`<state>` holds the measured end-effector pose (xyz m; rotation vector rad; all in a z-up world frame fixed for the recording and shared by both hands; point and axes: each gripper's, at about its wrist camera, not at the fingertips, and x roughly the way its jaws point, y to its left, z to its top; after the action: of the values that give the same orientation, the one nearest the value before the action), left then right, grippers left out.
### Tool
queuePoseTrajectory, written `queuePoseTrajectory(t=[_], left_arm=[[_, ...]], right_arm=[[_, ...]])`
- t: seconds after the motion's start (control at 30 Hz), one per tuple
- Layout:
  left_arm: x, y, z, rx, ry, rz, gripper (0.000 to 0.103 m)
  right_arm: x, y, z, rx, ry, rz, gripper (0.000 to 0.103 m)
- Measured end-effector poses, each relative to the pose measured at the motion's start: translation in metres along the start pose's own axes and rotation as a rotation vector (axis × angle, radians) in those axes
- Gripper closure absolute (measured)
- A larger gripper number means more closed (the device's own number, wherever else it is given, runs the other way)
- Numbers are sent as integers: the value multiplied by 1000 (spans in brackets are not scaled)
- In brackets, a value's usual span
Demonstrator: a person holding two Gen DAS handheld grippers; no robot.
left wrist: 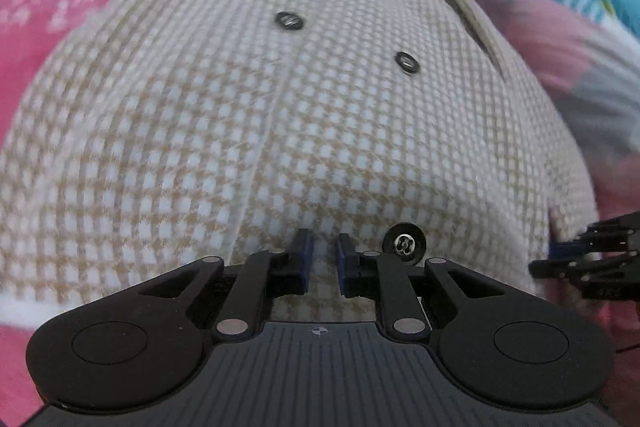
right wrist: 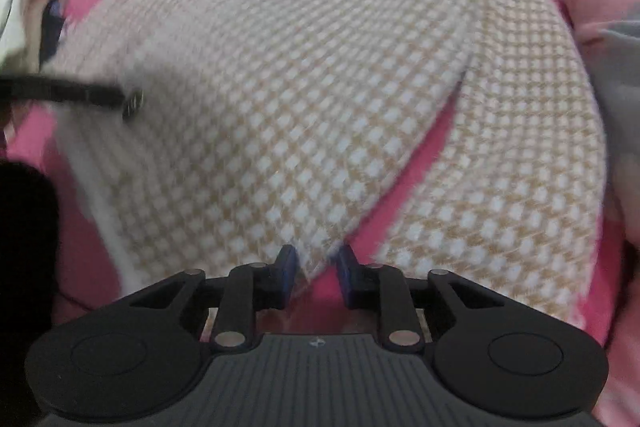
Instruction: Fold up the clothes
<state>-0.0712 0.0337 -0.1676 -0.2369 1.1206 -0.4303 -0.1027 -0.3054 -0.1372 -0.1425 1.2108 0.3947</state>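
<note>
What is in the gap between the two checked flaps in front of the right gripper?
Only bare pink bedsheet shows between the two flaps of the checked garment, seen in the right wrist view.

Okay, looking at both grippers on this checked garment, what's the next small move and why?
Probably close the right gripper fully on the checked garment: its lower corner sits between the blue pads, which look not yet pressed on it. The left gripper is already pinched on the cloth.

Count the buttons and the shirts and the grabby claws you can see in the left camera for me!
Dark buttons on the checked shirt: 3
Checked shirt: 1
Grippers: 2, the left gripper and the right gripper at the picture's right edge
Total: 6
</note>
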Motion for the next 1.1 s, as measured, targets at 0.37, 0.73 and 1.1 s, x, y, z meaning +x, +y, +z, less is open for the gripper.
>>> queuePoseTrajectory(t=[0.37, 0.73, 1.1], left_arm=[[1, -49, 46, 36, -120, -73, 89], [117, -99, 73, 9, -189, -201, 89], [116, -83, 77, 25, -168, -242, 90]], right_arm=[[13, -94, 136, 219, -305, -248, 66], [91, -126, 188, -59, -102, -516, 91], [129, -151, 178, -256, -70, -818, 93]])
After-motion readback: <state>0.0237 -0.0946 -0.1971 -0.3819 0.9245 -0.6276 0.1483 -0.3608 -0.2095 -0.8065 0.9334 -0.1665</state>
